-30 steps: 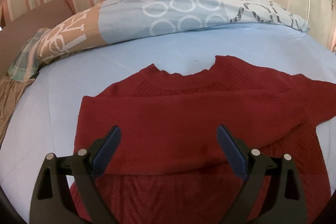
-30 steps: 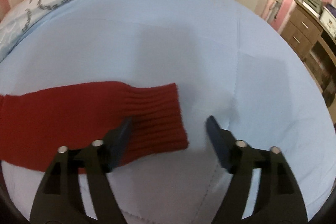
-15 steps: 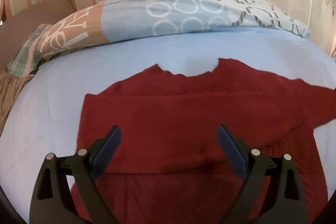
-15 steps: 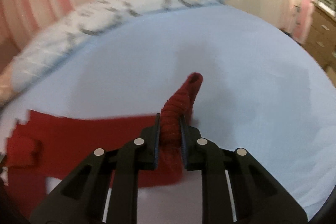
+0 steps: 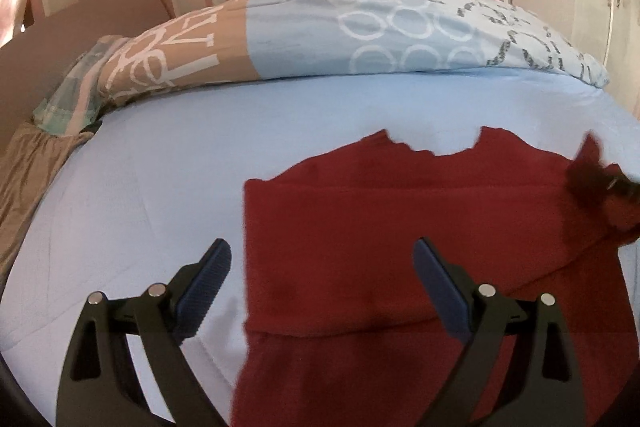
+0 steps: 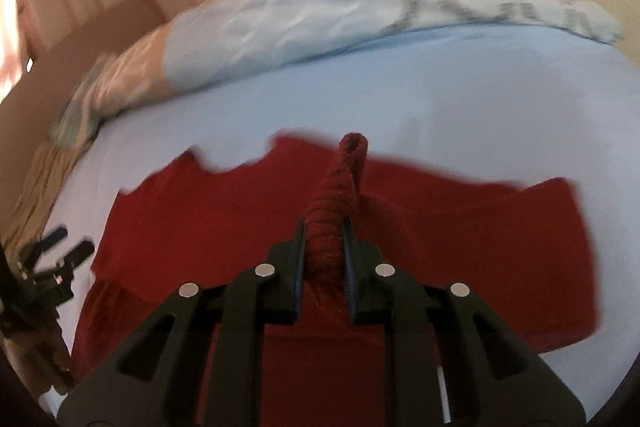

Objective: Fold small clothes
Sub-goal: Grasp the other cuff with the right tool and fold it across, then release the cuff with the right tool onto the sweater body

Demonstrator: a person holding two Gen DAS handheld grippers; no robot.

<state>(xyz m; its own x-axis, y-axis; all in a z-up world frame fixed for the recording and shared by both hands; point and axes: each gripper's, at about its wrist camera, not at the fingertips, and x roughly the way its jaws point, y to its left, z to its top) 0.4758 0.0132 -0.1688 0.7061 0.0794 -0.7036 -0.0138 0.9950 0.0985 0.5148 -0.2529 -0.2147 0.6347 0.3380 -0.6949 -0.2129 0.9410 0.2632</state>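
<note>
Right gripper [image 6: 324,259]: jaws nearly closed, having just closed, clamped on the sweater's ribbed cuff [image 6: 340,203] (bunched upright between the pads). Left gripper [image 5: 322,291]: jaws wide apart, holding nothing, above the red sweater [image 5: 380,227] spread on the blue bed sheet [image 5: 200,147].

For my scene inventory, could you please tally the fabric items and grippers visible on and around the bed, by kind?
Red sweater: 1
Patterned duvet: 1
Light blue bed sheet: 1
Grippers: 2, the left gripper open, the right gripper shut on the sweater's sleeve cuff
Total: 5
</note>
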